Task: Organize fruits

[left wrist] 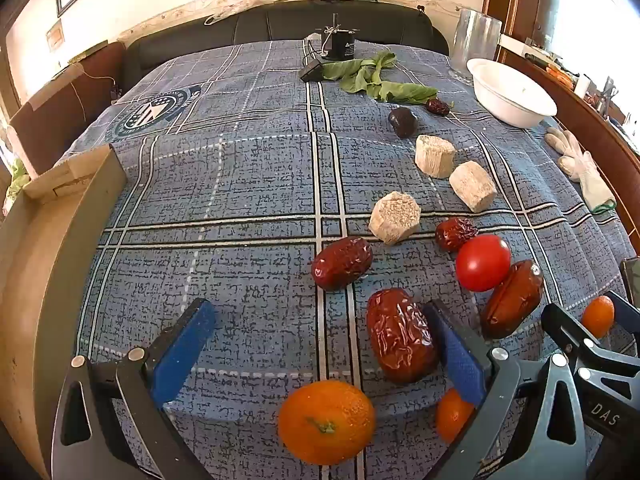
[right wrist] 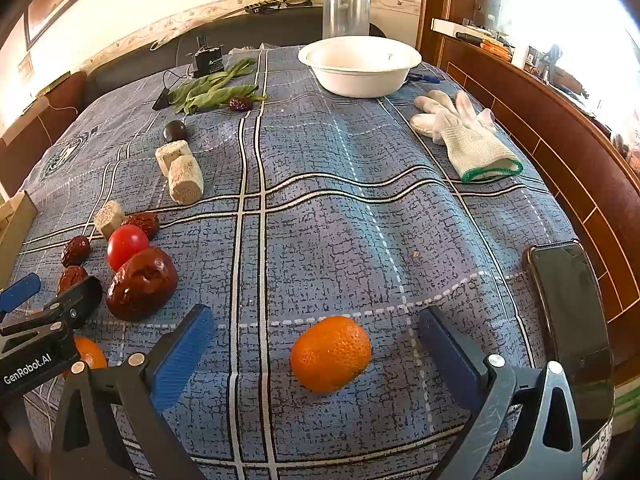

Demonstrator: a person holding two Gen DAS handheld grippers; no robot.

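My left gripper (left wrist: 320, 344) is open and empty over the blue plaid cloth. A small orange (left wrist: 326, 421) lies between its blue pads, close to the camera; a large red date (left wrist: 400, 335) touches the right pad, and a second orange (left wrist: 452, 414) peeks out behind that pad. My right gripper (right wrist: 316, 340) is open, with another orange (right wrist: 330, 354) lying between its pads. A red tomato (left wrist: 483, 263) (right wrist: 127, 245), several dates (left wrist: 342, 262) (right wrist: 142, 283) and pale cut stalk pieces (left wrist: 395, 217) (right wrist: 185, 179) lie scattered. A white bowl (left wrist: 510, 94) (right wrist: 360, 65) stands far right.
Green leaves (left wrist: 372, 76) (right wrist: 216, 88) and a dark fruit (left wrist: 403, 121) lie farther back. A white glove (right wrist: 466, 136), a black phone (right wrist: 570, 320) at the right edge, a cardboard box (left wrist: 48, 216) at left, a clear cylinder (right wrist: 346, 14) and a small black device (left wrist: 339, 46).
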